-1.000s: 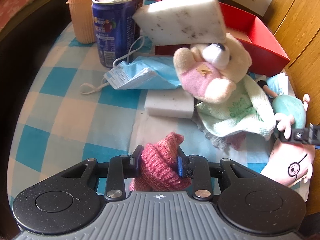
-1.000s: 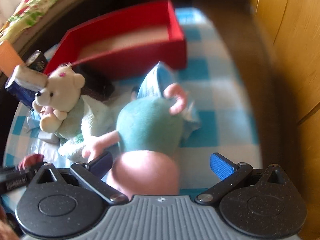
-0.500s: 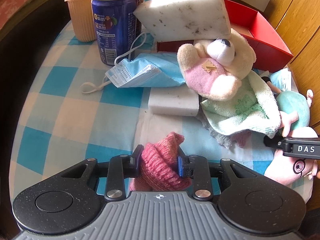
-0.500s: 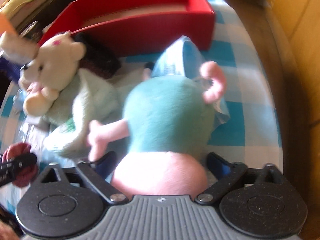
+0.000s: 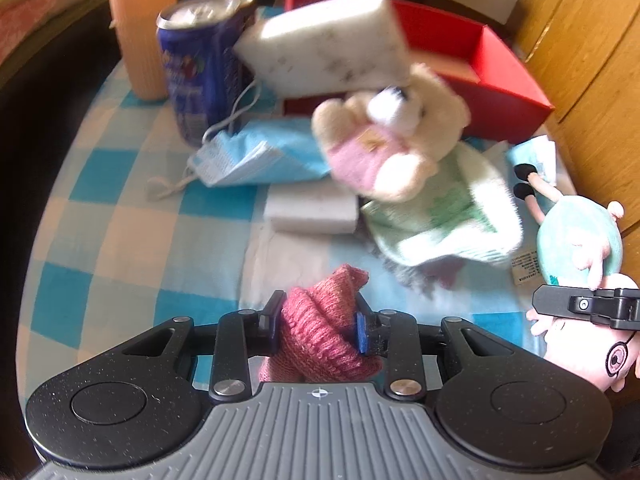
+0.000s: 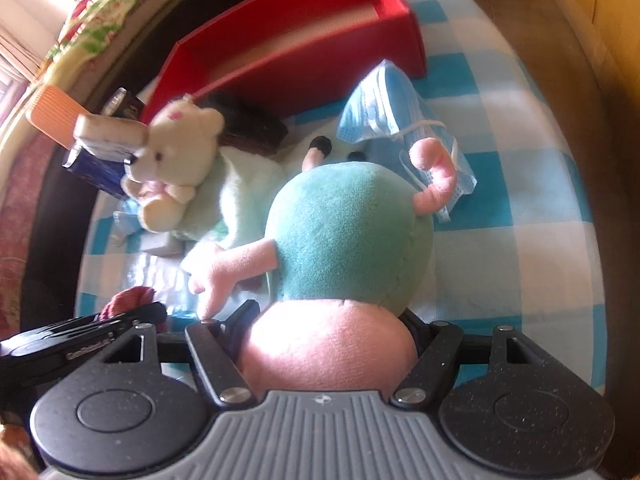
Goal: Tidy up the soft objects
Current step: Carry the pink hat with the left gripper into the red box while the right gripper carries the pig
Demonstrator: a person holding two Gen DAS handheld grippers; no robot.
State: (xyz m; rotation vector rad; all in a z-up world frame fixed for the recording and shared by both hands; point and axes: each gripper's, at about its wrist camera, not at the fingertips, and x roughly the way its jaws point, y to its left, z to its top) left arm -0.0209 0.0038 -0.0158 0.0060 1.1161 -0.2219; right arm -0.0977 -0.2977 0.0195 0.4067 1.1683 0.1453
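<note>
A: Where is the pig (image 6: 352, 224)?

B: On the checked cloth (image 6: 520, 240), near its right edge by the wooden cupboard; its pink head sits between the fingers (image 6: 240, 320) of the right gripper (image 6: 328, 328), whose jaws have just been closing; both pads now press into the head.

A: Which way does it lie?

B: Long axis runs straight away from the right camera; head nearest, teal body next, black feet farthest, pointing toward the red box (image 6: 296, 40); one arm sticks out left, the curled tail right, over a blue mask (image 6: 384, 108).

A: And the left gripper (image 5: 316, 328)?

B: Its fingers (image 5: 362, 334) pinch a rolled pink knit (image 5: 320, 332); the roll stands nearly upright between them, its tip leaning up and to the right; it hangs above the cloth.

A: The rest?

B: A bear (image 5: 384, 140) lies on a green towel (image 5: 440, 216) at the middle, muzzle turned right in the left view; a white sponge (image 5: 328, 40) leans tilted above it against the box; a second sponge (image 5: 316, 208) lies flat beside the towel; a blue can (image 5: 200, 64) and an orange cup (image 5: 140, 20) stand upright at the far left.
</note>
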